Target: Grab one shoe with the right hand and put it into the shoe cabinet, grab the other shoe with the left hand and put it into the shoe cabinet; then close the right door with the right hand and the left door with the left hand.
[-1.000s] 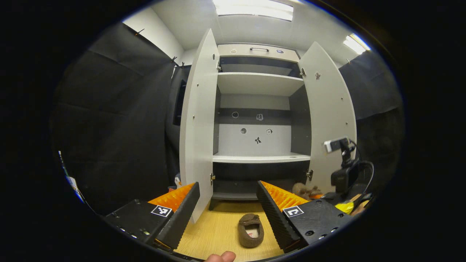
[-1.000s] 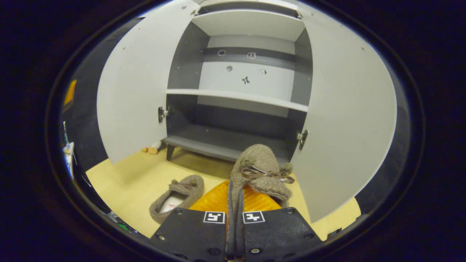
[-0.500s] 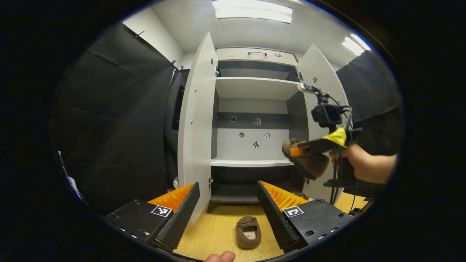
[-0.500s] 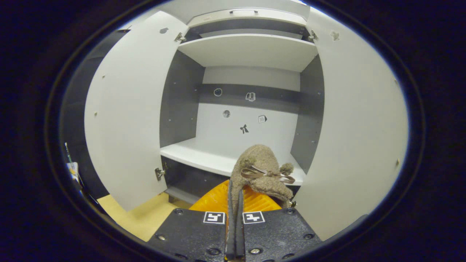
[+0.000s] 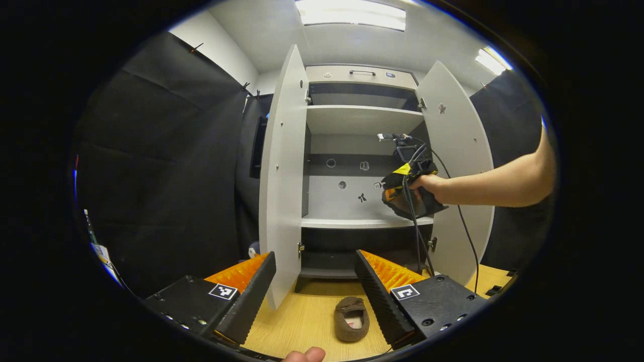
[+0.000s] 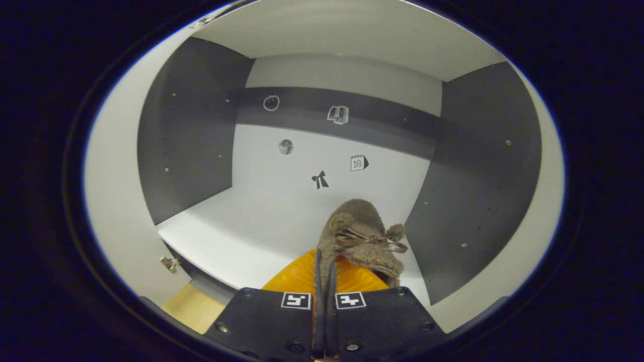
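Cabinet: a tall shoe cabinet is seen in the left gripper view, standing on a pale wooden floor, with light shelves and dark side walls.
Doors: the left door and the right door are both swung wide open.
Right gripper: its two fingers are pressed almost together, and the heel edge of a brown fuzzy shoe is pinched between them.
Held shoe: it is carried toe forward, with a small ribbon bow on top, above the middle shelf and toward the right side of that compartment; whether the sole touches the shelf cannot be told.
Right gripper from afar: in the left gripper view it is seen at the cabinet opening, gripped by a hand on a bare forearm reaching in from the right, with cables hanging down from it.
Back panel: small stickers are seen on the far wall of the compartment.
Left gripper: its fingers are spread wide apart, and nothing is held between them.
Other shoe: a matching brown shoe is left lying on the floor near the cabinet's foot, seen between the left gripper's fingers and apart from them.
Fingertip: one is glimpsed at the near edge of the left gripper view.
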A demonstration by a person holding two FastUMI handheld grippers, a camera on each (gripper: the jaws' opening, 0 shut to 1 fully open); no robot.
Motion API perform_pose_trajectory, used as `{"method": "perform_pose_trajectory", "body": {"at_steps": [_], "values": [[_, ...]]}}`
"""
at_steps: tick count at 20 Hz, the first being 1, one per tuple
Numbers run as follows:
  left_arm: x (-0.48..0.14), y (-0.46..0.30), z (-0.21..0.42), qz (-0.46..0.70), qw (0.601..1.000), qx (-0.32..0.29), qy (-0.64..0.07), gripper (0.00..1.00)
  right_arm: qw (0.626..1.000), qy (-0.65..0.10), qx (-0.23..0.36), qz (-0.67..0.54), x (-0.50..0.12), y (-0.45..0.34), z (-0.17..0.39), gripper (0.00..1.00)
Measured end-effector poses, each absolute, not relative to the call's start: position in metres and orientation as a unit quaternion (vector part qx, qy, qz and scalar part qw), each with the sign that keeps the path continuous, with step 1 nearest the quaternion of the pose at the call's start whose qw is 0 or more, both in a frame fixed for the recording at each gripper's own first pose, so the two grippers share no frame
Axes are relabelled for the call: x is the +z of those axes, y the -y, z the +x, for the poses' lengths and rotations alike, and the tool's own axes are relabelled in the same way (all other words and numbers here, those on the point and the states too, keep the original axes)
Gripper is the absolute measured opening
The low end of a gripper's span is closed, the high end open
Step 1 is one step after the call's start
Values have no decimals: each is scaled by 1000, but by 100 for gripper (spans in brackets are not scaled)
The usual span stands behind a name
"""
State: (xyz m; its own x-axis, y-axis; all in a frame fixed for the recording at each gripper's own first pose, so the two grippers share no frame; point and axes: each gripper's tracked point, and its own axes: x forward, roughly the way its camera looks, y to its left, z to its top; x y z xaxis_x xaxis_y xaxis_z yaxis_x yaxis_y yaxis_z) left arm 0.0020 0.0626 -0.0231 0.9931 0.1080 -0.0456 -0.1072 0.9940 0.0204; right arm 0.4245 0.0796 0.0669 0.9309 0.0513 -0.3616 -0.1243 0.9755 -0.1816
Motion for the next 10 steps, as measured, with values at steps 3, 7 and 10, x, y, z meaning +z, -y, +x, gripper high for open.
{"method": "perform_pose_trajectory", "body": {"at_steps": [3, 7, 10], "values": [[-26, -73, 6, 7, 997, 66, -25, 95, 972, -207, 32, -103, 54, -82, 449, 5], [-29, -84, 4, 7, 996, 80, -31, 95, 963, -246, 24, -104, 34, -85, 462, 5], [-30, -88, 6, 7, 996, 83, -33, 95, 962, -256, 26, -92, 29, -89, 461, 7]]}}
